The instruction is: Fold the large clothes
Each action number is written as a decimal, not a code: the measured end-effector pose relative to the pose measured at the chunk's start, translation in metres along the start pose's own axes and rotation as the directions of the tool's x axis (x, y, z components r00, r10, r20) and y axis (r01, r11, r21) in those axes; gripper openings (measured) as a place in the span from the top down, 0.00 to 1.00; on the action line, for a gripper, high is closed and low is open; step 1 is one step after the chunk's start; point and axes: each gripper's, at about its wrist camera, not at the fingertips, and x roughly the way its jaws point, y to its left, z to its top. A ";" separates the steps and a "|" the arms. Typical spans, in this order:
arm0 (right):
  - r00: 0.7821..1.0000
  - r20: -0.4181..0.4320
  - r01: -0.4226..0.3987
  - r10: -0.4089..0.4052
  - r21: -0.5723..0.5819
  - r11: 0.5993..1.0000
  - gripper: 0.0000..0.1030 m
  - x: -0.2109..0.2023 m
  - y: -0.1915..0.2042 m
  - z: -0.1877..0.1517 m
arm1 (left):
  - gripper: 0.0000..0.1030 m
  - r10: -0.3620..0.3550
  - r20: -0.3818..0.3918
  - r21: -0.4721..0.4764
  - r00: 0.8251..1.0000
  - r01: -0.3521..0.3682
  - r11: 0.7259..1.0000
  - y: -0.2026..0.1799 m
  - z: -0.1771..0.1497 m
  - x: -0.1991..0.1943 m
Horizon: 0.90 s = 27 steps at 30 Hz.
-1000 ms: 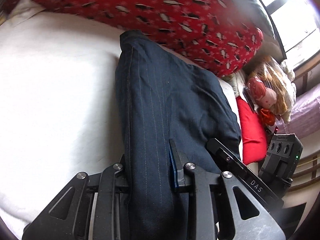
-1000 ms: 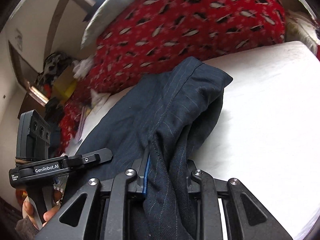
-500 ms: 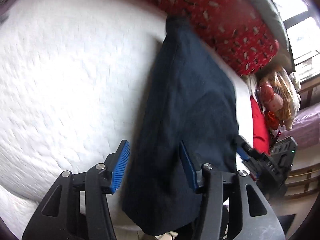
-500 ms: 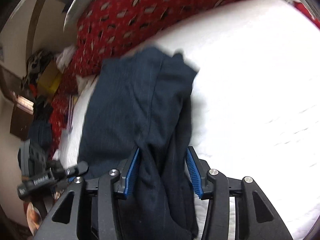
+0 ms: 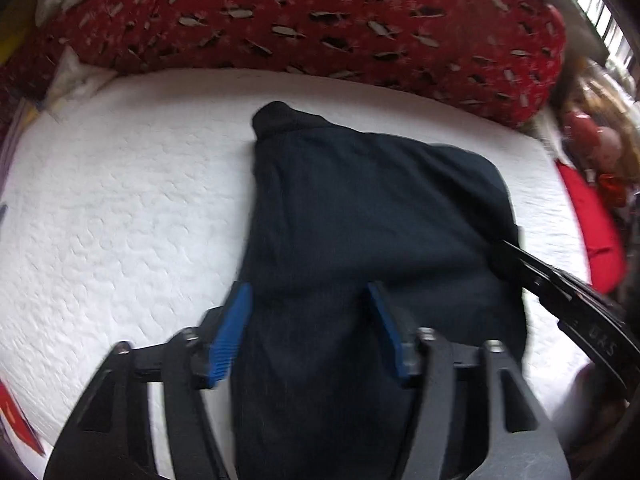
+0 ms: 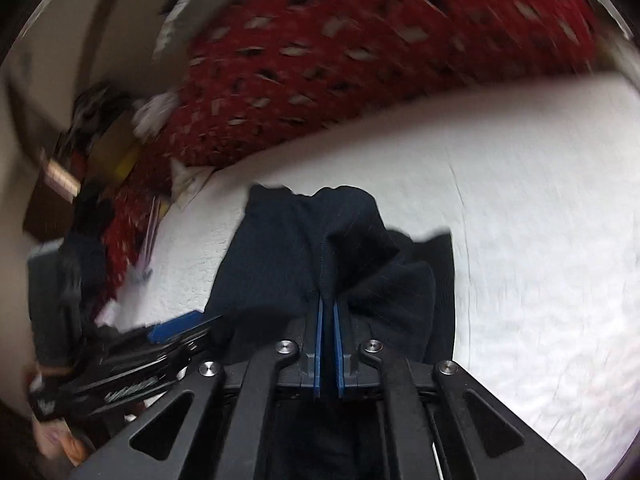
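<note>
Dark navy pinstripe trousers (image 5: 360,216) lie folded on the white mattress (image 5: 120,208), one end hanging over the near edge. My left gripper (image 5: 308,300) is open, its blue pads on either side of the cloth. My right gripper (image 6: 328,304) is shut on a raised pinch of the trousers (image 6: 320,240). The right gripper also shows at the right of the left wrist view (image 5: 568,292), at the garment's right edge. The left gripper shows at the lower left of the right wrist view (image 6: 160,344).
A long red patterned bolster (image 5: 320,20) runs along the far side of the mattress. A red cushion (image 5: 592,224) and a doll (image 5: 600,140) lie at the right. Clutter and boxes (image 6: 100,148) stand beyond the mattress's left side.
Both grippers let go of the trousers and opened half a second ago. Since then the right gripper has shut on the cloth again; the left stays open. Both views have pulled back.
</note>
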 end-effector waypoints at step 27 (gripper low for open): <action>0.994 0.009 0.110 -0.110 -0.154 0.982 0.59 -0.056 0.021 -0.075 | 0.23 -0.007 -0.061 0.035 0.998 0.009 0.999 0.017 -0.113 -0.029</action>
